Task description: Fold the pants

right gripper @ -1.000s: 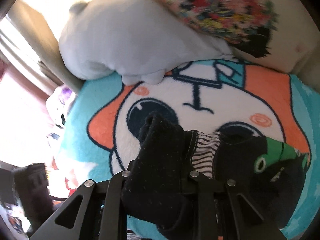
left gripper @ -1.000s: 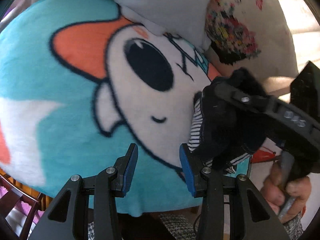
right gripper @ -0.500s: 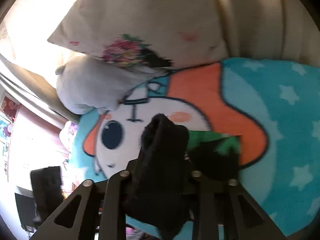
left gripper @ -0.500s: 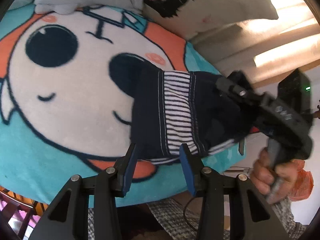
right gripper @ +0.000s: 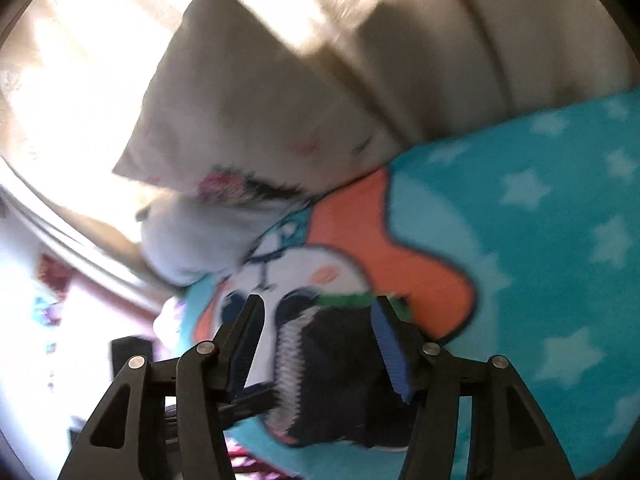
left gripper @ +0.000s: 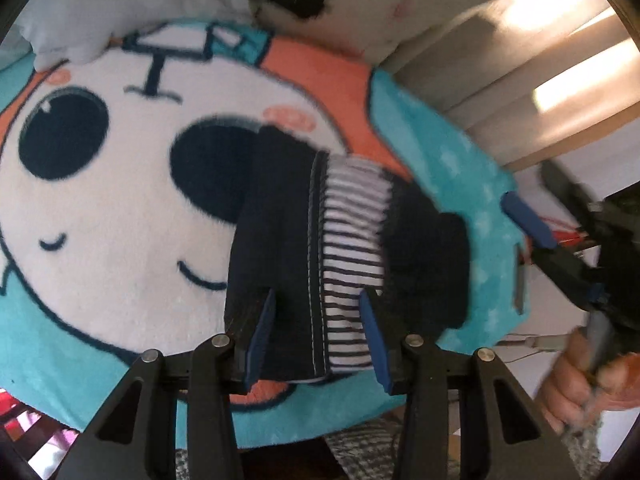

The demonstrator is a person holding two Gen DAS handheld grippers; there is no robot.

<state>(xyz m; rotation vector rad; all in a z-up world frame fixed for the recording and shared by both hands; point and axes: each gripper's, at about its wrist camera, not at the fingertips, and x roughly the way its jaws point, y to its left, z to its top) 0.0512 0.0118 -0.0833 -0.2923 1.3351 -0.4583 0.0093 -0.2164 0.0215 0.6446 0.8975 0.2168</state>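
Two pillows [right gripper: 248,120] edge the cartoon blanket [left gripper: 120,208] under pants [left gripper: 288,240].

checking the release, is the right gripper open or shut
Open: the right gripper has its blue pads apart, and the pants lie loose on the blanket.

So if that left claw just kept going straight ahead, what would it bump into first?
Most likely the pants: the open left claw already straddles their near edge on the blanket. Depth is hard to judge, so it may pass just above them.
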